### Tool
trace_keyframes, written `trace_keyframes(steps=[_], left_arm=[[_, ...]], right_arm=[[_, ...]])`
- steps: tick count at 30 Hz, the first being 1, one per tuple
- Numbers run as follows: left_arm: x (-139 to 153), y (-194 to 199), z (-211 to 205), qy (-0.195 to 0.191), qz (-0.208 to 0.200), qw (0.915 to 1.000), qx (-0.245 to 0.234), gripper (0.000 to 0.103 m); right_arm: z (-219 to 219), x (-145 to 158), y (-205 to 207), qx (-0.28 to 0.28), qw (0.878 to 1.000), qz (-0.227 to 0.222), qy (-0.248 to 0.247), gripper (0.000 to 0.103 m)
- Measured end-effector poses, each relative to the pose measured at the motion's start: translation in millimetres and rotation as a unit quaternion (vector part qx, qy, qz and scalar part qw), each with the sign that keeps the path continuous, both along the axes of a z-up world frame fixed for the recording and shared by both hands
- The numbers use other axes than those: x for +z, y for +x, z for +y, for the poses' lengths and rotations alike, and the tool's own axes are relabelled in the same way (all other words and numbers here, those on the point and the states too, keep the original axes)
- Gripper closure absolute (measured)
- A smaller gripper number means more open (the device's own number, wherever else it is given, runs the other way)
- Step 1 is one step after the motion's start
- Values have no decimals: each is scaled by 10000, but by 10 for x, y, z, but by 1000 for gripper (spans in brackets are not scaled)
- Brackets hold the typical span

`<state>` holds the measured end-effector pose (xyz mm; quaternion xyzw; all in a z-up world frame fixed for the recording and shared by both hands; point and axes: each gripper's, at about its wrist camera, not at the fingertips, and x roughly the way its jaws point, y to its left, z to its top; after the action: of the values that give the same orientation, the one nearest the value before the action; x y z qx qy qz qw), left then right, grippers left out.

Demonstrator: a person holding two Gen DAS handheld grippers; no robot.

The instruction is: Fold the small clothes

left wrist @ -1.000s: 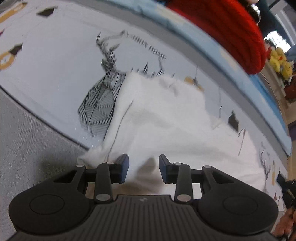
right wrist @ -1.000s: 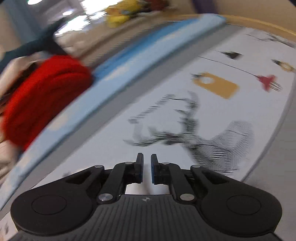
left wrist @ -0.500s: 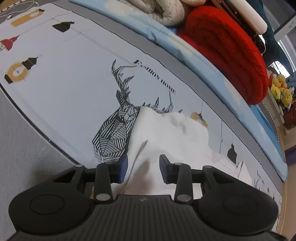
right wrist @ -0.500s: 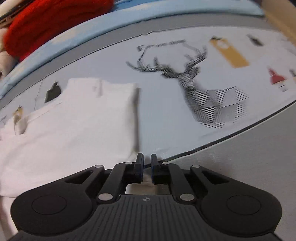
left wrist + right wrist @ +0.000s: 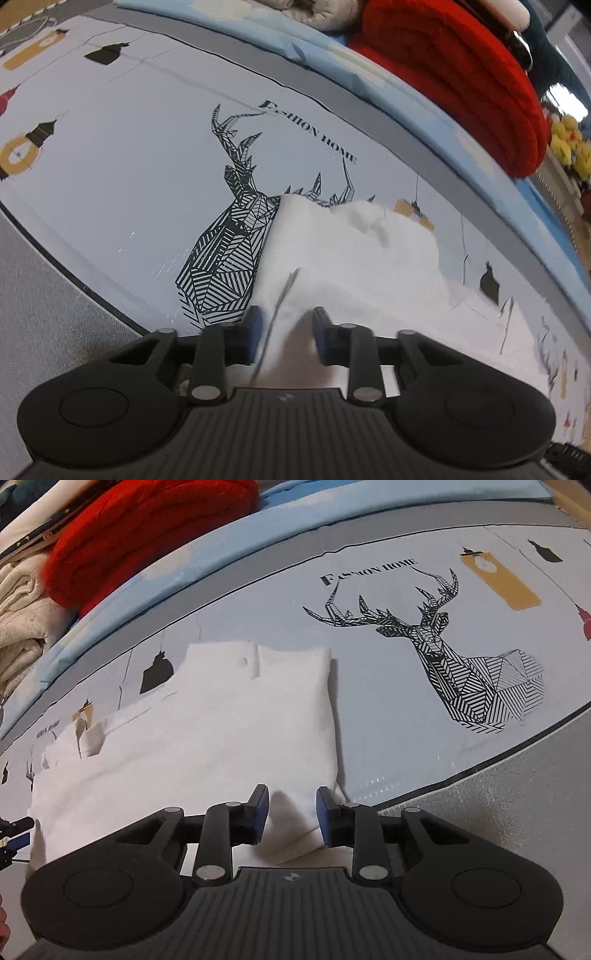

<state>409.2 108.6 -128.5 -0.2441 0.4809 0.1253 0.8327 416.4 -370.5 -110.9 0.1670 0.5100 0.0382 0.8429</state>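
The right gripper [image 5: 291,810] is opening over the white garment's [image 5: 207,738] corner (seemingly untouched); a deer print [image 5: 461,664] lies beside it. A red knit [image 5: 147,528] sits beyond.

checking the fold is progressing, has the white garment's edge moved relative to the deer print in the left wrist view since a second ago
Cannot tell. The white garment covers the right side of the deer print as before; the camera shifted, so small cloth movement cannot be separated.

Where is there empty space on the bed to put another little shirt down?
The bare patch runs from the white garment across the printed sheet to the deer drawing, which is only print. The grey strip along the near edge is free too. It is crowded at the far edge, where the red blanket and cream blanket are piled.
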Motion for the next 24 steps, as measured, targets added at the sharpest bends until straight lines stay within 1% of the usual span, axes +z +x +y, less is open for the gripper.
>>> trace_keyframes(steps=[1, 2, 4, 5, 6, 7, 10, 11, 13, 14, 15, 17, 18, 19, 20, 21, 22, 23, 24], left_arm=[[0, 6, -15, 90, 37, 9999, -58, 95], [19, -7, -16, 131, -15, 9999, -62, 96], [120, -53, 8, 132, -290, 9995, 36, 99], [186, -70, 1, 232, -445, 9987, 35, 103], [249, -81, -7, 375, -586, 9976, 16, 103], [285, -73, -20, 445, -622, 9971, -6, 103], [237, -52, -2, 223, -384, 9990, -98, 102], [250, -63, -8, 183, -378, 9990, -120, 102], [341, -101, -57, 222, -539, 9979, -275, 101], [367, -106, -86, 239, -566, 9973, -396, 96], [369, -112, -107, 189, -554, 9970, -510, 95], [265, -117, -102, -62, -339, 9977, -589, 95], [201, -120, -82, -70, -135, 9983, -564, 95], [170, -140, -71, 118, -3, 9987, -490, 95], [176, -174, -42, 300, -31, 9986, -430, 95], [220, -199, -17, 445, -136, 9982, -389, 95], [282, -222, -6, 511, -301, 9974, -400, 95], [329, -235, -12, 494, -455, 9967, -466, 95], [369, -254, -17, 366, -575, 9960, -584, 95]], right_arm=[[7, -15, 2, 34, 10000, 15, -42, 73], [4, -31, 4, 38, 10000, 39, -69, 73], [-10, -14, 8, -1, 10000, 9, -20, 73], [-5, 6, 5, -1, 10000, -17, -29, 73], [6, 10, 6, 19, 10000, -26, -76, 73], [25, -4, 11, 66, 9998, -2, -170, 73], [59, -86, 14, 127, 9990, 107, -410, 73], [64, -75, 14, 125, 9990, 99, -425, 73], [91, -23, 11, 144, 9986, 53, -498, 73], [106, -17, 9, 170, 9983, 40, -557, 73], [116, -36, 12, 195, 9979, 63, -616, 73], [132, -80, 18, 221, 9972, 105, -709, 73], [140, -86, 21, 224, 9970, 103, -735, 73], [151, -80, 26, 228, 9967, 106, -767, 73], [163, -70, 30, 233, 9964, 106, -805, 73], [168, -61, 32, 218, 9963, 105, -822, 73], [171, -51, 33, 197, 9964, 96, -823, 73], [177, -40, 33, 183, 9963, 88, -832, 73], [190, -30, 35, 194, 9959, 87, -874, 73]])
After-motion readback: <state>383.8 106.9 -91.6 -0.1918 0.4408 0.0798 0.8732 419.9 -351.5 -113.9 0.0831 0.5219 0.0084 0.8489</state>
